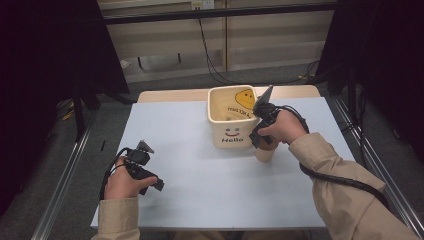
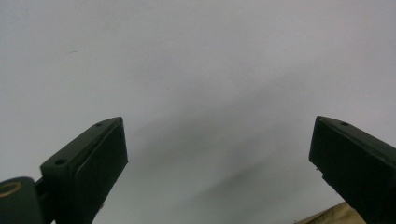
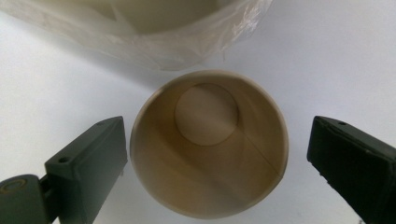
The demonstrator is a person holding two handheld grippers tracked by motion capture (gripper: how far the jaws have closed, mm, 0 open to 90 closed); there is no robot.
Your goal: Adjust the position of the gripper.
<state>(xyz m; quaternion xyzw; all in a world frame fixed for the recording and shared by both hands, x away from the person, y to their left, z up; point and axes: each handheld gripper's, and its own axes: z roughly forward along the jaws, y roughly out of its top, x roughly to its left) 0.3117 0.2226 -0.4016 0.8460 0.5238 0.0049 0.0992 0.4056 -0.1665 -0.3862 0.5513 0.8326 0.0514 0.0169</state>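
Two hand-held grippers over a pale table, a cup between the right one's jaws.

Near, the left gripper [image 1: 143,172] hovers low over bare table [image 1: 200,190], jaws spread wide — empty. Farther, the right gripper [image 3: 217,154] straddles an upright paper cup [image 3: 208,144], jaws spread, the left one just beside the rim, the right one apart. Beyond, touching the cup, stands a cream "Hello" bin [image 1: 231,122].

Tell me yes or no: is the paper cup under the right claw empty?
Yes, the right claw view looks straight into the paper cup and shows its bare bottom.
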